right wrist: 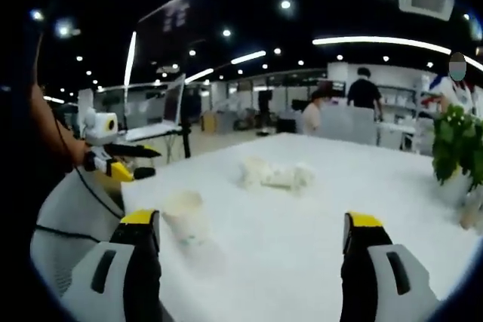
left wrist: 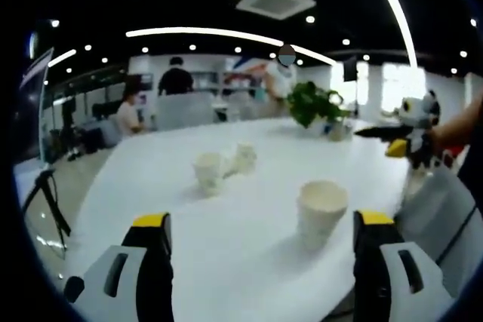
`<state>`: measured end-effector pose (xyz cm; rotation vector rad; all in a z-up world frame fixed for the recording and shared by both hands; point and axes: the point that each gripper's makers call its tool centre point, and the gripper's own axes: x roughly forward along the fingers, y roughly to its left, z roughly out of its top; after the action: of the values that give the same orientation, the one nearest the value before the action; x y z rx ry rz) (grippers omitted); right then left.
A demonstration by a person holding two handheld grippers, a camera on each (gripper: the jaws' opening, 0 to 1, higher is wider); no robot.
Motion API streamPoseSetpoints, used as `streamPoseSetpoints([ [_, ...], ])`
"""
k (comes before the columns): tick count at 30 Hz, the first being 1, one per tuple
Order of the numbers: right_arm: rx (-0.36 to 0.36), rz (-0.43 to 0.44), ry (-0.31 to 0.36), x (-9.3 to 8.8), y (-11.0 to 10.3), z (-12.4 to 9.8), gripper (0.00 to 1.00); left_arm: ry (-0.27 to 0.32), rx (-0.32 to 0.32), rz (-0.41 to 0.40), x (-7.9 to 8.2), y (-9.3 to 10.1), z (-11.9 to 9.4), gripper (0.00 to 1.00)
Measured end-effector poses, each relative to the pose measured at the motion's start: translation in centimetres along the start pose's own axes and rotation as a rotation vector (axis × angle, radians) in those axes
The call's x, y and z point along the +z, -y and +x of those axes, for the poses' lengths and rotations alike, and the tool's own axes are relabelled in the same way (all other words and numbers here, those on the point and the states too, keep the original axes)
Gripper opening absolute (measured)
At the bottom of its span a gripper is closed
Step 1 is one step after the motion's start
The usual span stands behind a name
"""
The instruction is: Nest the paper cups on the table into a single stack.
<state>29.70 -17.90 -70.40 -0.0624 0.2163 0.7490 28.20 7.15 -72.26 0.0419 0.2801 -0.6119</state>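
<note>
landmark: round white tabletop (left wrist: 249,262).
nearest cup: white paper cup (left wrist: 321,213) upright near the tabletop's front edge, just ahead of the left gripper (left wrist: 260,243), likely first to grasp.
other cups: two more paper cups (left wrist: 223,166) farther in, apparently tipped together.
left fingers: wide apart, empty.
right gripper (right wrist: 253,243): fingers spread, holding nothing, facing the cups.

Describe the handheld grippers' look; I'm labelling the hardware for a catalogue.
Both the left gripper and right gripper have two black jaws with yellow tips and pale grey housings with slots. Seen from across, each is black and white with a yellow tip.
</note>
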Motion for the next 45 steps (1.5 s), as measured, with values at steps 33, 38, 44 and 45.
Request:
streamPoseSetpoints([
  [33, -0.018, 0.076, -0.008, -1.9, -2.3, 0.8, 0.98, 0.013, -0.012, 0.007, 0.8, -4.2, 2.7, 0.98],
  [38, -0.028, 0.081, -0.009, -2.1, -2.2, 0.7, 0.98, 0.016, 0.001, -0.029, 0.8, -5.7, 4.4, 0.98],
  [44, -0.051, 0.083, -0.009, -2.4, -2.0, 0.8, 0.97, 0.006, -0.022, -0.020, 1.0, -6.0, 6.8, 0.98],
  [45, -0.054, 0.083, -0.009, -2.3, -1.9, 0.8, 0.96, 0.003, -0.028, -0.018, 1.0, -6.0, 7.1, 0.98],
])
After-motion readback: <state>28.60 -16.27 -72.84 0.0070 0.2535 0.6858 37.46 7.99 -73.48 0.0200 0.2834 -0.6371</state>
